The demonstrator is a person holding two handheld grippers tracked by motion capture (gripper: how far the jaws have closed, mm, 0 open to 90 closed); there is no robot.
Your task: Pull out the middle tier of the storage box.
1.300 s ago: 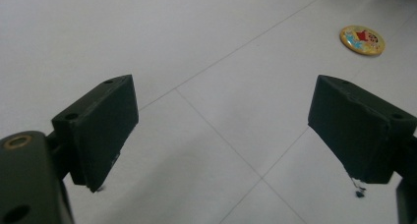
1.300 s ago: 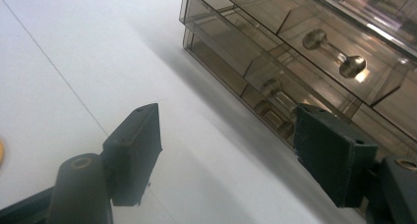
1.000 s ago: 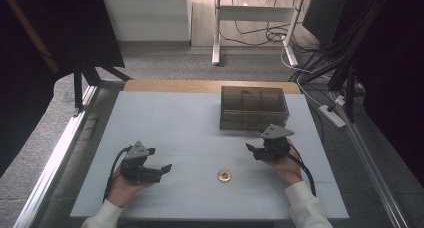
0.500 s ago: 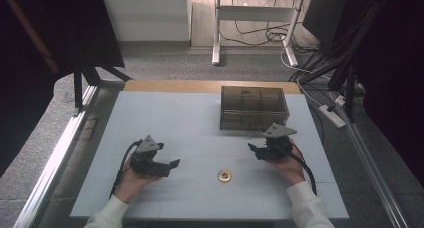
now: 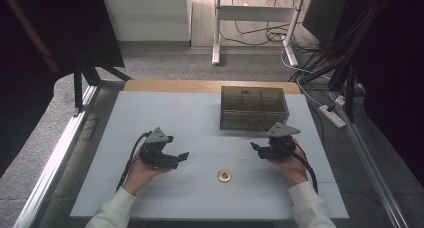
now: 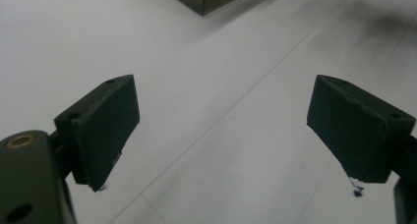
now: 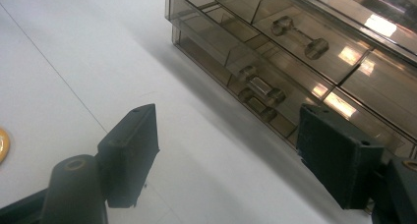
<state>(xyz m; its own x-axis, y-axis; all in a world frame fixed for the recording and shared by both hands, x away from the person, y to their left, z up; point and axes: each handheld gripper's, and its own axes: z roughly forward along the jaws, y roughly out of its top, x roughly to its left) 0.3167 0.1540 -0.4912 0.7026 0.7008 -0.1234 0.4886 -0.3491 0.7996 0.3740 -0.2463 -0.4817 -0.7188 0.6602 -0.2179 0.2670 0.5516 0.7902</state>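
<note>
Grey carpet and tangled cables lie beyond the pale desk (image 5: 150, 113), whose far edge is a strip of bare wood; near the desk's front edge, at about 6 o'clock from its middle, lies a small round gold disc (image 5: 224, 175) with a red mark on its face, flat on the surface; being round and lying flat, it has no long axis and points no way that can be told; its yellow rim (image 7: 2, 145) peeps in at the 9 o'clock edge of the right gripper view; the left gripper (image 5: 181, 157) hovers at 10 o'clock from the disc, near it but apart, its fingers (image 6: 105, 128) spread wide with bare desk between them, aimed toward 3 o'clock across the desk; the right gripper (image 5: 256, 149) sits at 2 o'clock from the disc, also apart from it, fingers (image 7: 130, 153) spread with nothing between them, aimed toward 9 o'clock; a smoky transparent box (image 5: 252, 108) with compartments stands at 12 o'clock from the disc, well apart, its long axis running from 9 to 3 o'clock; small clear dumbbell-shaped pieces (image 7: 260, 89) lie inside its compartments.
</note>
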